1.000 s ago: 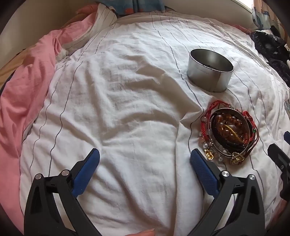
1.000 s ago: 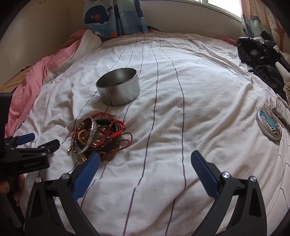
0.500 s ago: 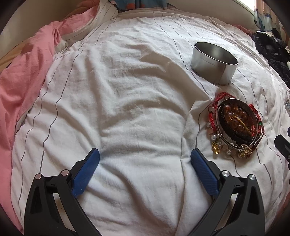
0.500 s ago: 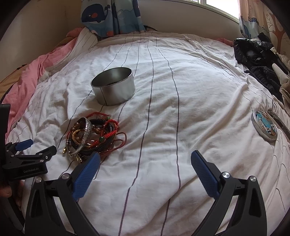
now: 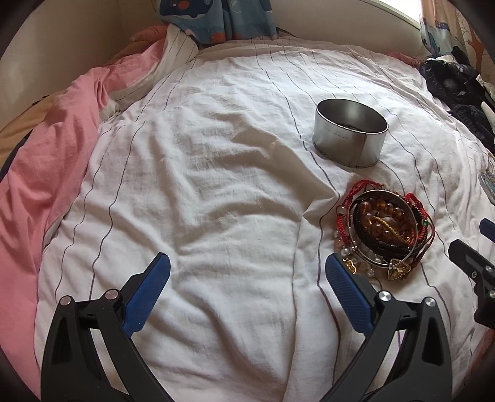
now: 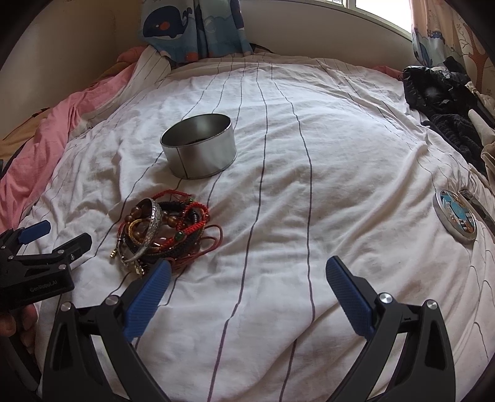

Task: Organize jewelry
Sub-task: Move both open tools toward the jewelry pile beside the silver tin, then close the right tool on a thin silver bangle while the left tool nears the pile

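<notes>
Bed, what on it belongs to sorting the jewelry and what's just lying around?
For the job:
pile of bracelets
open metal tin
lid, probably the tin's
left gripper and right gripper, fingers open

Lying about:
pink sheet
dark clothes
whale curtain

Bed sheet (image 6: 309, 185): broad bare stretch at frame centre and right in the right wrist view, open to the right claw (image 6: 247, 278), jaws spread wide. Obstacles at left of frame: jewelry pile (image 6: 167, 230) just beyond the left finger tip; open round tin (image 6: 199, 145) behind it, apart from the pile. Left claw (image 6: 55, 238) near the pile at the left edge. Tin lid (image 6: 456, 215) at right edge. Dark clothes (image 6: 445, 102) upper right. Pink blanket (image 5: 46, 160) fills the left side of the left wrist view.
</notes>
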A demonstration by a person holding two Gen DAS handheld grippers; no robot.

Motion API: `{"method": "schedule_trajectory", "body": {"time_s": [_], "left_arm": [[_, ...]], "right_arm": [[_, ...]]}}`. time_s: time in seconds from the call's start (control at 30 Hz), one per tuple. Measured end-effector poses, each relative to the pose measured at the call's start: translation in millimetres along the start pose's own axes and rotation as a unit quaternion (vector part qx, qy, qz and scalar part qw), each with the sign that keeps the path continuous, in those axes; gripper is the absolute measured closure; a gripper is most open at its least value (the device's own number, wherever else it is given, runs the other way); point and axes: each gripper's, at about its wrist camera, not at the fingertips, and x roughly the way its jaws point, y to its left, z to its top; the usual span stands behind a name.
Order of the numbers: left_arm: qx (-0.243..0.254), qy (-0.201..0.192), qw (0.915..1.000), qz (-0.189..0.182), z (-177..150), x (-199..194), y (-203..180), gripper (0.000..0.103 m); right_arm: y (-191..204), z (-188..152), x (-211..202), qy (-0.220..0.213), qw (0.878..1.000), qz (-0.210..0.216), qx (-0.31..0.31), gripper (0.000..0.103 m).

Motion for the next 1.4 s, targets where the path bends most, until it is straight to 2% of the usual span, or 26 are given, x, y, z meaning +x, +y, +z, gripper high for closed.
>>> {"method": "schedule_trajectory", "body": {"time_s": [0.3, 0.8, 1.03, 1.13, 1.3, 1.4], "left_arm": [[0.001, -0.023, 0.9996, -0.017, 4, -10, -5, 0.006], [0.046, -0.043, 0.9973, -0.039, 3, -18, -39, 0.006], [0.034, -0.033, 0.9989, -0.004, 3, -9, -30, 0.006], [0.006, -0.026, 0.9996, 0.005, 4, -7, -12, 0.006], [-0.034, -0.020, 0.9992, 0.013, 5, -5, 15, 0.006], [-0.042, -0.019, 0.9989, 0.010, 5, -6, 24, 0.006]], "right_arm": [[5, -1, 4, 0.002, 1.000, 0.009, -0.002, 0.007], [-5, 0, 2, -0.011, 1.000, 0.020, 0.018, 0.007], [1, 5, -9, -0.052, 0.997, 0.063, 0.014, 0.008], [17, 9, -9, -0.059, 0.994, 0.093, -0.005, 0.018], [45, 17, 7, -0.040, 0.989, 0.137, -0.025, 0.046], [59, 22, 16, -0.030, 0.989, 0.140, -0.037, 0.052]]}}
